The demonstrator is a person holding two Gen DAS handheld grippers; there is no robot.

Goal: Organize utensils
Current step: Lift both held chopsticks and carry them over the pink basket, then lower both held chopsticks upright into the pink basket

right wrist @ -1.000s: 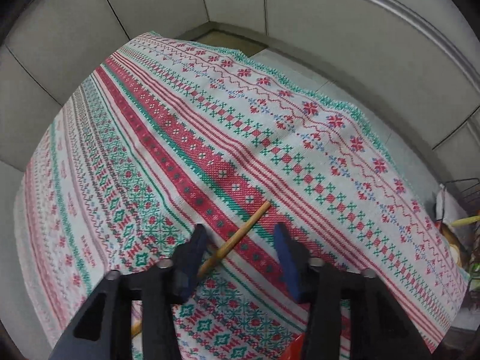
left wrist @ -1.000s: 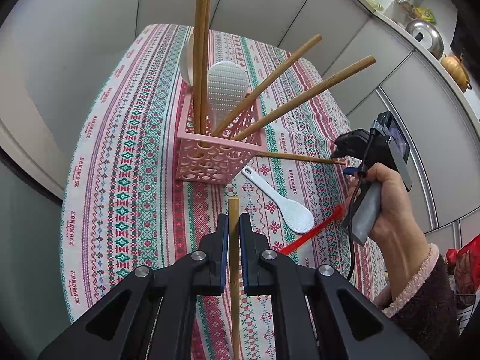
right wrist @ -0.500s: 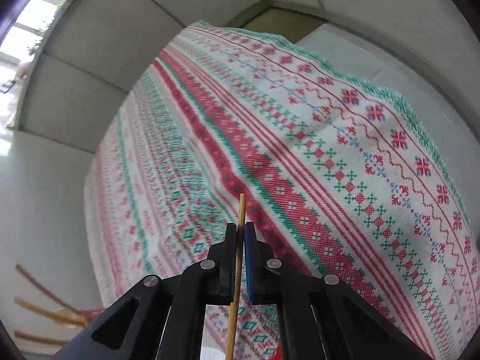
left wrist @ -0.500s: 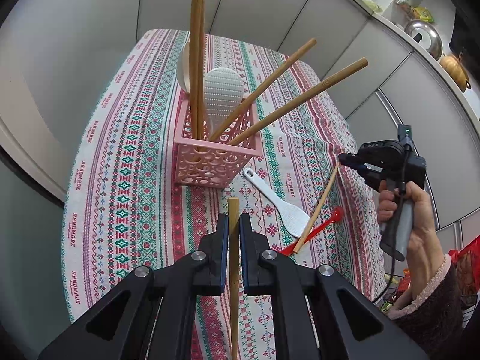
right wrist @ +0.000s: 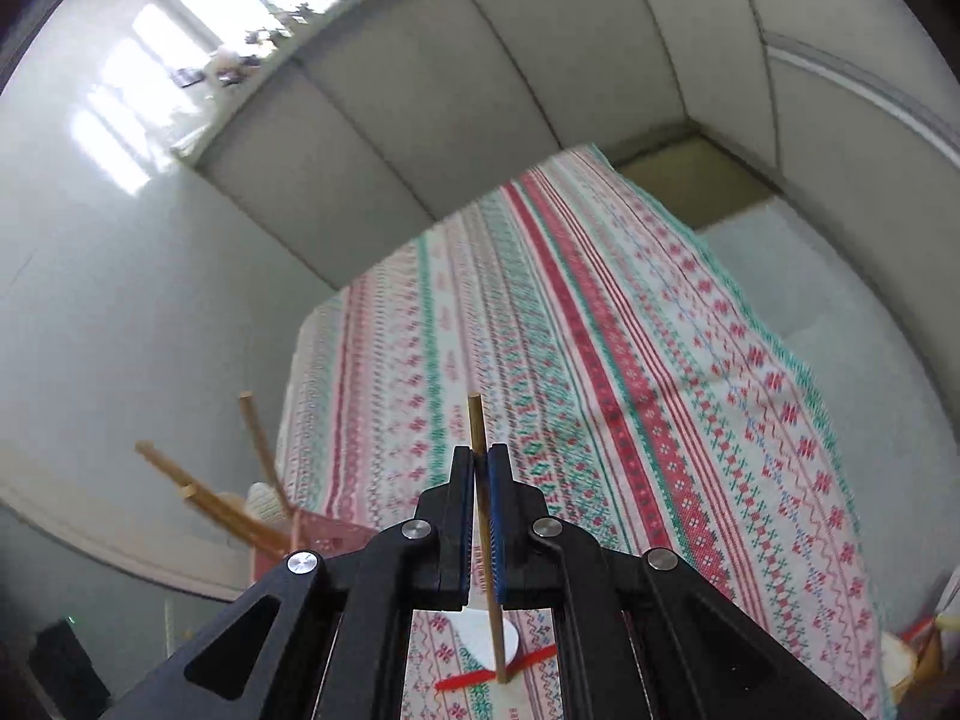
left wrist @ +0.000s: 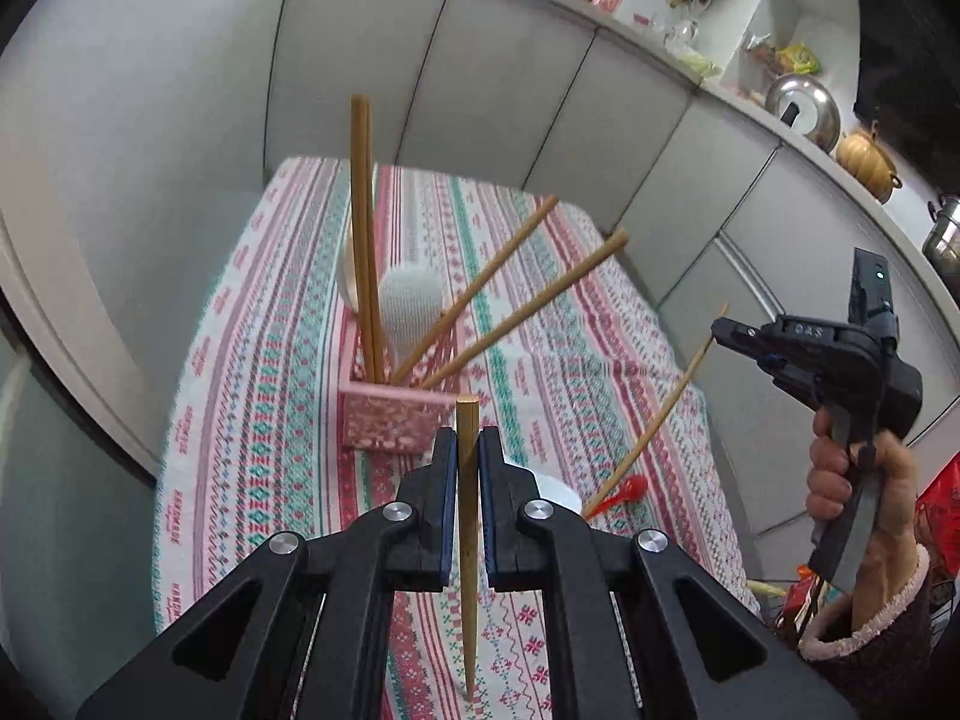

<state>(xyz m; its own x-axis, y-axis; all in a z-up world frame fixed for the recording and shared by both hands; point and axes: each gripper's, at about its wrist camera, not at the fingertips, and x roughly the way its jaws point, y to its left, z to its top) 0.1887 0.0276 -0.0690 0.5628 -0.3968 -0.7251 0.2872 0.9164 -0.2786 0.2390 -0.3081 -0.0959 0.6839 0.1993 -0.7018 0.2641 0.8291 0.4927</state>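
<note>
left claw point(left wrist: 468, 468): gripping thick chopstick point(left wrist: 467, 516), upright, near pink holder point(left wrist: 390, 423).
right claw point(right wrist: 480, 468): clamped shut on thin chopstick point(right wrist: 483, 510), hanging above worktop point(right wrist: 630, 390).
holder: sitting mid-worktop, holding 4 sticks fanning out plus white paddle point(left wrist: 411, 309).
risk: sticks are pinched near 1 end, likely pivoting or slipping.
risk 2: incoming tip snagging leaning sticks, tipping holder.

text: "HANDMADE" | on: tablecloth point(left wrist: 240, 420) border | partly blurred
</note>
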